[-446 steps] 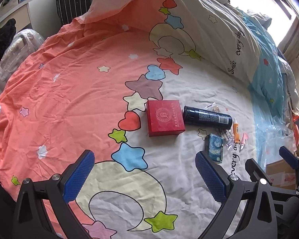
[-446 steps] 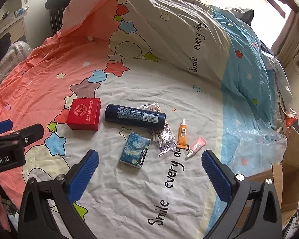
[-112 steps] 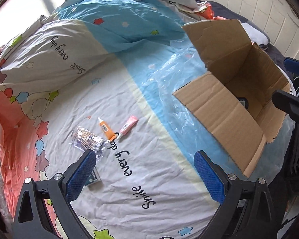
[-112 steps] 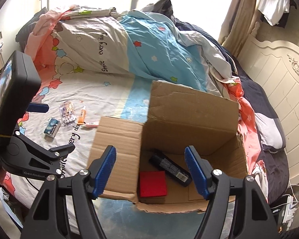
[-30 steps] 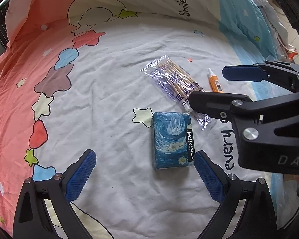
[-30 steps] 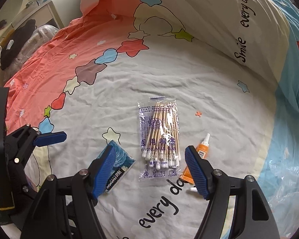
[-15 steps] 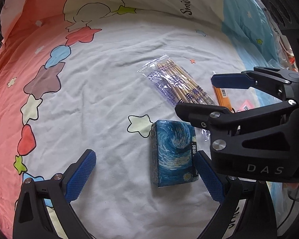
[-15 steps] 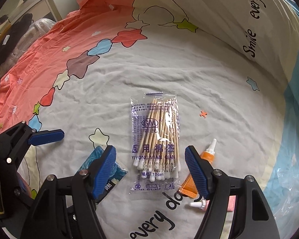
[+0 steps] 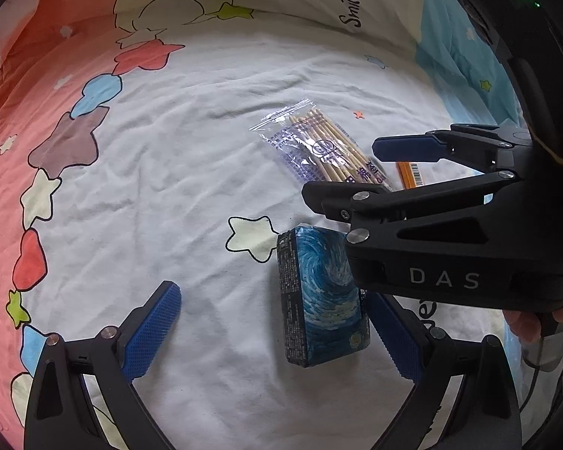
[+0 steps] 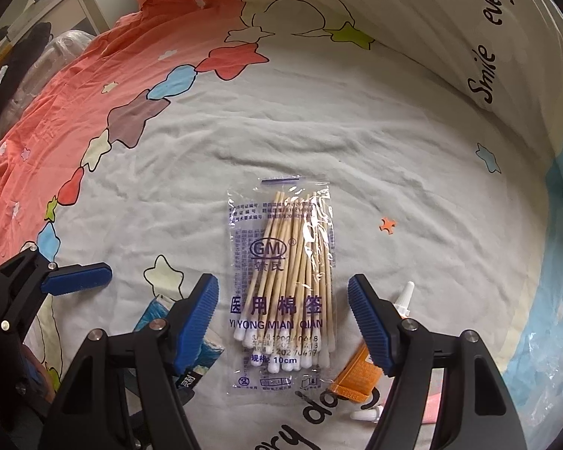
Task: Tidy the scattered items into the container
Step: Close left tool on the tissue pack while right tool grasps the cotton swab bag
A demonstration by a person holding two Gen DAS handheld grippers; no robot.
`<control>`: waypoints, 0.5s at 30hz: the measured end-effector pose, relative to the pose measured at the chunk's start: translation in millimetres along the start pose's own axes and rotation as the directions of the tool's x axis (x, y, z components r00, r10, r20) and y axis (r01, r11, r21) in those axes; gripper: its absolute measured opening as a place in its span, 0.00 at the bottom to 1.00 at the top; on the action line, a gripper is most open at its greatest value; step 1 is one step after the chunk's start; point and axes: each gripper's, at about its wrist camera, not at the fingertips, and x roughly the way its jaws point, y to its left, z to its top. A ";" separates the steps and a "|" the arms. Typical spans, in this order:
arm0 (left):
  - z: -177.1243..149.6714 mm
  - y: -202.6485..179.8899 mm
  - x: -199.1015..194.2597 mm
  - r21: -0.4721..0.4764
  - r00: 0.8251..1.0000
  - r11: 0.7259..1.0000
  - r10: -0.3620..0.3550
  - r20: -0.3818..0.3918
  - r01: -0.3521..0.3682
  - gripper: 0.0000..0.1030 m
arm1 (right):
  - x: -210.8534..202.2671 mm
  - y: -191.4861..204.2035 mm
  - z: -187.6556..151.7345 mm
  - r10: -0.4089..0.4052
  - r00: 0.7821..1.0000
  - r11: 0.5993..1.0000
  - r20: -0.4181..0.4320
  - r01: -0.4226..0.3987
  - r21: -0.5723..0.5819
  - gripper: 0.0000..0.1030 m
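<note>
On the star-print bedsheet point(image 10: 319, 120): one swab bag point(image 10: 281, 292), one blue box point(image 9: 321, 296), two tubes, both tongs released.

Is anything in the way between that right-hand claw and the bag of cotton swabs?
No. The right gripper stands open over the cotton swab bag, with no other item between its jaws. The orange tube lies just outside.
</note>
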 end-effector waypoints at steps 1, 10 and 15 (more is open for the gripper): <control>0.1 0.7 0.6 -0.001 1.000 1.000 -0.003 -0.001 0.003 0.98 | 1.1 -0.5 0.1 0.001 1.000 1.000 -0.003 -0.001 0.002 0.66; -4.1 -12.5 2.8 0.046 1.000 0.999 0.012 -0.007 -0.012 0.98 | 3.0 -8.9 0.3 0.002 1.000 1.000 0.002 -0.002 0.025 0.66; -3.4 -14.6 3.9 0.051 1.000 0.999 0.020 -0.007 -0.019 0.98 | 5.4 -7.9 2.0 -0.001 1.000 1.000 -0.008 0.001 0.008 0.67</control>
